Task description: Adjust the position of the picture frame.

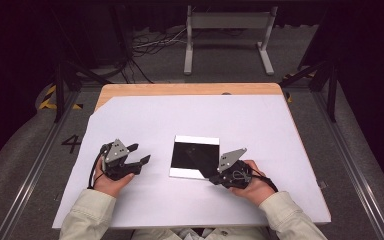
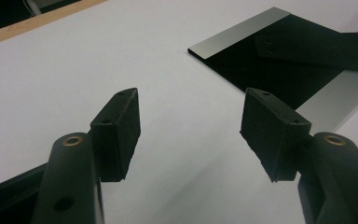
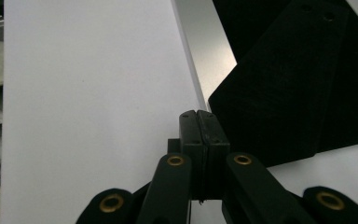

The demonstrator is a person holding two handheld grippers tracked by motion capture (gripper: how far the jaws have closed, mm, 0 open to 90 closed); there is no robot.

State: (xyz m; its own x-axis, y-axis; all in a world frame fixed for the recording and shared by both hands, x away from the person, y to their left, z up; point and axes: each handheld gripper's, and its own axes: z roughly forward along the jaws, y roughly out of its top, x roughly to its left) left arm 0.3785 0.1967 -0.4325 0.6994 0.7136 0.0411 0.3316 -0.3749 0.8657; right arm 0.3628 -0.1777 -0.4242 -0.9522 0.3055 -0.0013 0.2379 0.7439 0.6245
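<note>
Jaws of the left gripper (image 1: 141, 153) stand wide apart with nothing between them; in the left gripper view the two ribbed black pads (image 2: 120, 132) frame bare white sheet (image 2: 74, 79). The flat black square panel with silver strips along two edges (image 1: 195, 157) lies ahead of those jaws and off to their right, near but not touching. Its nearest silver strip (image 2: 237, 33) runs diagonally beyond the right pad.

Right gripper (image 3: 204, 135) has its jaws pressed fully together, pads face to face, no gap visible. Cannot tell whether anything thin is caught between them; nothing shows sticking out. The panel (image 3: 279, 84) sits directly ahead of and to the right of the closed tips. The tips rest at the panel's near corner, right at the point where the silver edge strip (image 3: 200, 51) meets the black surface. Touching or just above it: cannot tell. In the high view the right gripper (image 1: 215, 178) overlaps the panel's lower right corner, with the grey three-cornered plate (image 1: 231, 159) on top tilted toward the panel.

Panel lies flat on the large white sheet covering the wooden table (image 1: 190, 89), roughly between the two grippers, closer to the right one. Both hands (image 1: 111, 184) grip from below, beige sleeves (image 1: 87, 215) at the sheet's near edge.
</note>
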